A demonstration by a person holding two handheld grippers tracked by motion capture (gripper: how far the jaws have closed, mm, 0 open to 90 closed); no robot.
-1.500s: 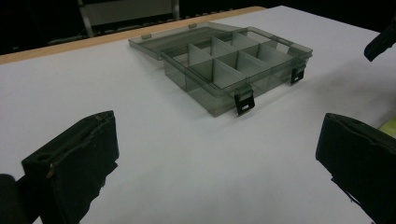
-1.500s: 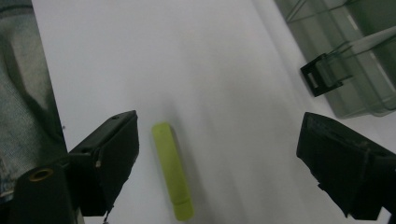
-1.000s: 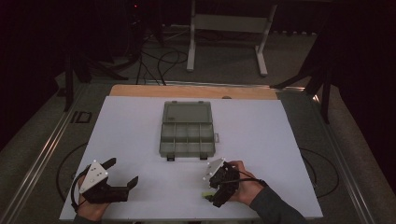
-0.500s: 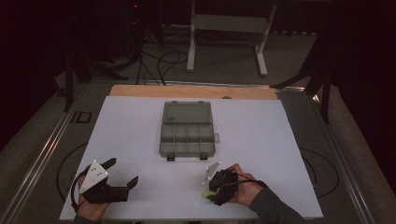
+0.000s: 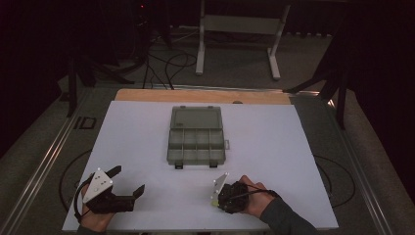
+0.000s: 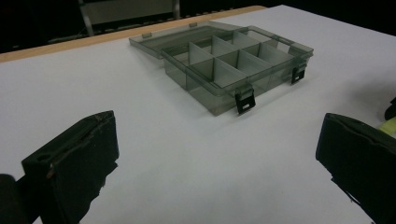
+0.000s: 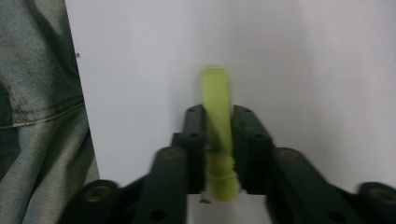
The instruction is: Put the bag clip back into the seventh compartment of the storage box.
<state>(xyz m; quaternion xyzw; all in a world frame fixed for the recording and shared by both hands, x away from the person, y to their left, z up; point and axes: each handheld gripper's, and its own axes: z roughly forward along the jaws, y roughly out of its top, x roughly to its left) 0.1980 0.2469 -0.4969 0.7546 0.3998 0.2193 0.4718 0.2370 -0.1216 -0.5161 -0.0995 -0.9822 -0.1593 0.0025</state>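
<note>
Table (image 5: 293, 147): a white board is laid over the work surface; a strip of wooden edge is seen along its far side.
Compartment box (image 5: 195, 139): a translucent grey organiser is placed at the centre of the board, well apart from both grippers. The lid is folded back flat on the far side. The tray is divided into compartments, and two black latches are fitted on its near edge. In the left gripper view (image 6: 233, 65) the compartments are seen to hold nothing.
Left gripper (image 5: 128, 181): it is held in the person's left hand at the near left corner of the board. The jaws are spread wide, and nothing is held between them. In the left gripper view (image 6: 219, 163) only bare white board is seen in the gap.
Right gripper (image 5: 215, 198): it is held in the person's right hand near the near edge, right of centre. The jaws are pressed onto the strip from both sides, as seen in the right gripper view (image 7: 218, 135).
Yellow-green strip (image 7: 217, 121): a narrow flat piece is pinched in the right gripper, and its end is projected past the jaw tips over the white board. Its exact kind cannot be told.
Denim fabric (image 7: 37, 116): it is seen at the left edge of the right gripper view, beside the board.
</note>
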